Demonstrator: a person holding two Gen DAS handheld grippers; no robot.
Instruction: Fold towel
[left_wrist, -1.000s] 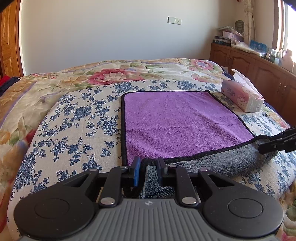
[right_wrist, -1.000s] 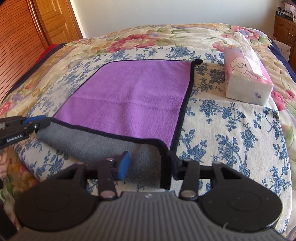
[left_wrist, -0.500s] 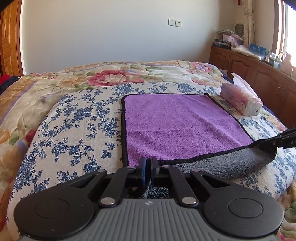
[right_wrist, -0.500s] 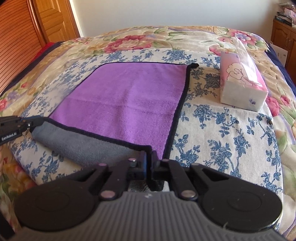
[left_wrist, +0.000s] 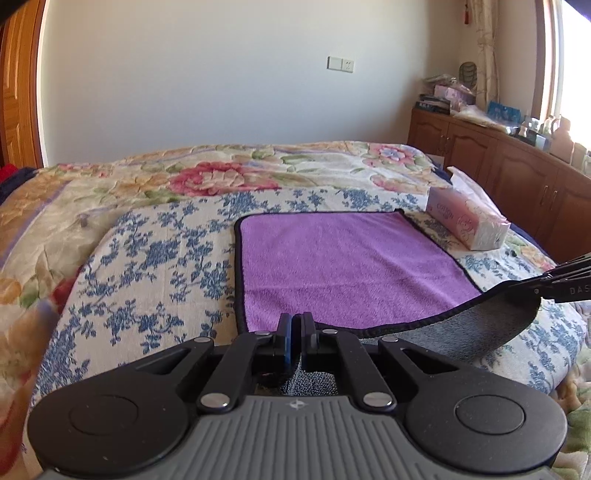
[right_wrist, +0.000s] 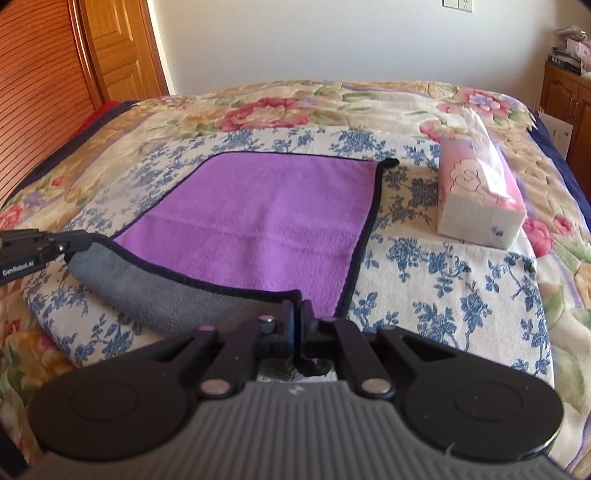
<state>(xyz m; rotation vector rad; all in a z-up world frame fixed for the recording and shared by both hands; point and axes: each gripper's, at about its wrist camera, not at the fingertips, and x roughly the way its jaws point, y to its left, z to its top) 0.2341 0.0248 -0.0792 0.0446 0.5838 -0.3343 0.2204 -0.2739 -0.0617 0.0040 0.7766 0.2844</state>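
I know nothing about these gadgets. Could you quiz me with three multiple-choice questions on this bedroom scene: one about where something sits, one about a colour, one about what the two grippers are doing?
1. Where is the tissue pack relative to the towel?
A. On top of it
B. Beside it on the bed, past its right edge
C. On the cabinet

2. What colour is the towel's lifted underside?
A. Grey
B. Yellow
C. White

3. What state are the left gripper and right gripper in?
A. Both open
B. One open
C. Both shut on the towel's near corners

Answers: B, the pack lies on the floral bedspread, apart from the towel; A, grey shows under the black hem; C, both finger pairs pinch fabric.
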